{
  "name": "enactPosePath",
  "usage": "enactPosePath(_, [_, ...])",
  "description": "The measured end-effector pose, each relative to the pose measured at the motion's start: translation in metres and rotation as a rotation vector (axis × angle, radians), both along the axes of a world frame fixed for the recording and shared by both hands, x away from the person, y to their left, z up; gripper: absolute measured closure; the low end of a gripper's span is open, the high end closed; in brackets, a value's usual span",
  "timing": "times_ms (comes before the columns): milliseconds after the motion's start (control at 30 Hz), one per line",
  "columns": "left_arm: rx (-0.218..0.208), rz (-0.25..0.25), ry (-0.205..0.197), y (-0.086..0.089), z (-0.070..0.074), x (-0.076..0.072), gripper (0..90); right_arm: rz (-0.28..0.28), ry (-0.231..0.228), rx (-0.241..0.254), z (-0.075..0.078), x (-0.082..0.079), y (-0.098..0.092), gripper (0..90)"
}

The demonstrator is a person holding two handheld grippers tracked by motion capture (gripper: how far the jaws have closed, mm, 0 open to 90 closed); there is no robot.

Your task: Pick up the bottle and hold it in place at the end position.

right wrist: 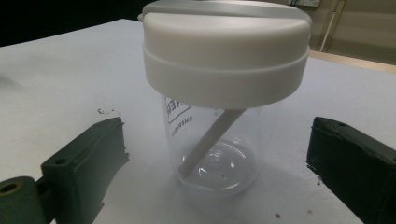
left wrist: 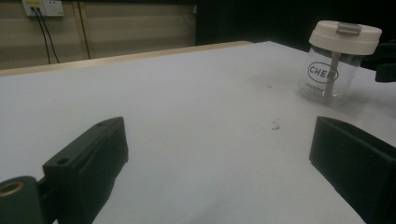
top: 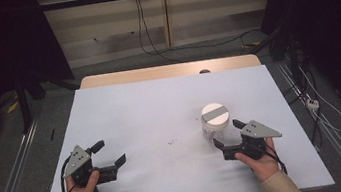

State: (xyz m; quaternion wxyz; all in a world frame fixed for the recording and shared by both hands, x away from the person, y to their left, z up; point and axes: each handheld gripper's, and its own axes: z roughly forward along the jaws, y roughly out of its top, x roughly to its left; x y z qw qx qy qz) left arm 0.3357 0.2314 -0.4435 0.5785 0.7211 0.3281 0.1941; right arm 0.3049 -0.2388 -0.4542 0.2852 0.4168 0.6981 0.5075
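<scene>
A clear plastic cup [top: 215, 122] with a white lid and a grey strip across its top stands upright on the white table [top: 159, 102], right of centre. It carries dark printed letters [left wrist: 322, 72] and a pale straw leans inside it [right wrist: 210, 140]. My right gripper [top: 228, 134] is open just in front of the cup, its jaws flanking the cup [right wrist: 224, 107] without touching it. My left gripper [top: 111, 153] is open near the front left of the table, nothing between its jaws [left wrist: 217, 158]; the cup [left wrist: 338, 60] lies well off to its right.
Small dark specks [top: 172, 141] mark the table surface between the grippers. A wooden edge [top: 170, 71] runs along the table's far side. Metal rails [top: 13, 173] flank the table on the floor, with cables [top: 327, 114] at the right.
</scene>
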Motion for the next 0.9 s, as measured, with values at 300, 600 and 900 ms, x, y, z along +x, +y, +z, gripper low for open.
enactPosePath(300, [-0.002, -0.007, -0.003, 0.000, 0.000, 0.000, 4.3, -0.022, 0.017, -0.013, 0.001, 0.012, 0.009, 6.1])
enactPosePath(600, [-0.008, -0.013, -0.004, -0.001, 0.000, 0.000, 4.3, -0.035, 0.029, 0.000, 0.001, 0.023, 0.018, 8.1])
enactPosePath(900, [-0.009, -0.016, -0.001, -0.001, -0.001, 0.000, 4.6, -0.048, 0.037, -0.001, 0.000, 0.033, 0.023, 9.8])
